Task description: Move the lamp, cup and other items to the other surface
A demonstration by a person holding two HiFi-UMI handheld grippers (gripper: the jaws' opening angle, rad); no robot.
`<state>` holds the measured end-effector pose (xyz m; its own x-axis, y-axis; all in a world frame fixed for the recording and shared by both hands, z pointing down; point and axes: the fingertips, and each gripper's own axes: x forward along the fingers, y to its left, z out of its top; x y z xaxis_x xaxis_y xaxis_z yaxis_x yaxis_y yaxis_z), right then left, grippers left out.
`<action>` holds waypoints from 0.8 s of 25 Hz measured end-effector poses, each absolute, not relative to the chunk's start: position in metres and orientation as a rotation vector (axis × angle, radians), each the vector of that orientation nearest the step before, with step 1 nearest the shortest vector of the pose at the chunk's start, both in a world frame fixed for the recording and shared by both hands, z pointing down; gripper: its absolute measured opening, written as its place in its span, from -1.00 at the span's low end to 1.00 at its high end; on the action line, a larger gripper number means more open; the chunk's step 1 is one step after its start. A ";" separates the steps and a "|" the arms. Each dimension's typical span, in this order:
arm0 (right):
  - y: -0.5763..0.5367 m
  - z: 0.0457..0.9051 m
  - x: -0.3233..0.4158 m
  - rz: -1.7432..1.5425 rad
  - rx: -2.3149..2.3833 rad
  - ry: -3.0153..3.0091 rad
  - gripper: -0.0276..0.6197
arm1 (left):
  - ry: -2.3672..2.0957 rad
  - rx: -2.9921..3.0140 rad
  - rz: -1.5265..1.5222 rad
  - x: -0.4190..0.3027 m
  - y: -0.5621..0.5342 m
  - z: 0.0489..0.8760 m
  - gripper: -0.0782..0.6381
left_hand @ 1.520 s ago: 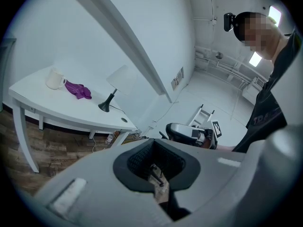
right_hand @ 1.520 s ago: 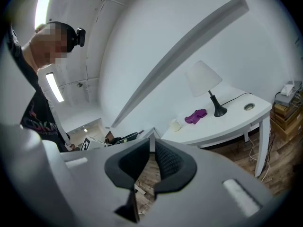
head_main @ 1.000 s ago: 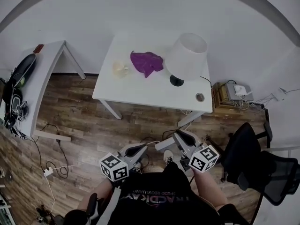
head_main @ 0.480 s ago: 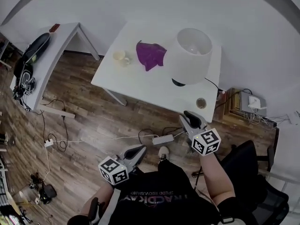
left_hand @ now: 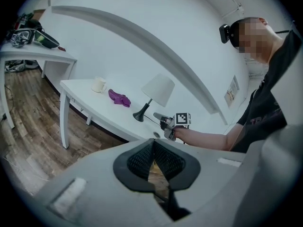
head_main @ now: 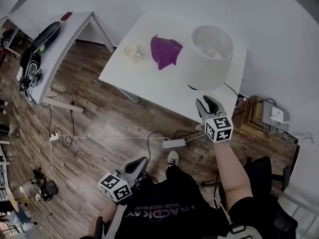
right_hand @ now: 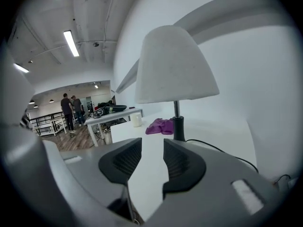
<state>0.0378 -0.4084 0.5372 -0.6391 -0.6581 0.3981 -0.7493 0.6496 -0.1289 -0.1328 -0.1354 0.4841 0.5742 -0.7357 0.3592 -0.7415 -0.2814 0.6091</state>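
White table (head_main: 149, 78) | lamp (right_hand: 173, 65) just beyond right tongs (right_hand: 151, 145), just opening, empty | left tongs (left_hand: 153, 148) clenched

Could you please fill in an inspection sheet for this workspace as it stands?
Surface: white table, mostly bare.
Job's things: lamp, cup and purple cloth on the table, apart.
Clutter: dark gear on the side table.
Grippers: right gripper near the lamp base, jaws apart and just been opening, nothing between them; left gripper low over the floor, shut, empty.
Cables: lamp cord off the table's edge; power strip and cable on the floor.
Surroundings: wood floor, chair, two people far off.
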 end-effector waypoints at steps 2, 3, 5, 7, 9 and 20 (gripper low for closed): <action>-0.420 0.543 0.038 0.396 1.140 -2.534 -0.45 | -1.192 2.020 0.013 -0.137 -0.133 0.485 -0.77; -0.425 0.546 0.038 0.391 1.144 -2.524 -0.45 | -1.196 2.008 0.013 -0.139 -0.131 0.485 -0.78; -0.436 0.553 0.039 0.379 1.149 -2.506 -0.43 | -1.201 1.991 0.018 -0.140 -0.127 0.485 -0.78; -0.448 0.559 0.041 0.365 1.157 -2.492 -0.40 | -1.212 1.969 0.037 -0.142 -0.124 0.486 -0.77; -0.460 0.565 0.042 0.351 1.160 -2.483 -0.39 | -1.228 1.942 0.038 -0.145 -0.119 0.489 -0.78; -0.512 0.586 0.027 0.316 1.173 -2.493 -0.38 | -1.286 1.825 0.059 -0.153 -0.098 0.506 -0.77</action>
<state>0.0269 -0.5120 0.5862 -0.5873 -0.6938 0.4168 -0.7759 0.6292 -0.0458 -0.1530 -0.0977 0.5056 0.4635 -0.7389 0.4890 -0.7806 -0.0793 0.6200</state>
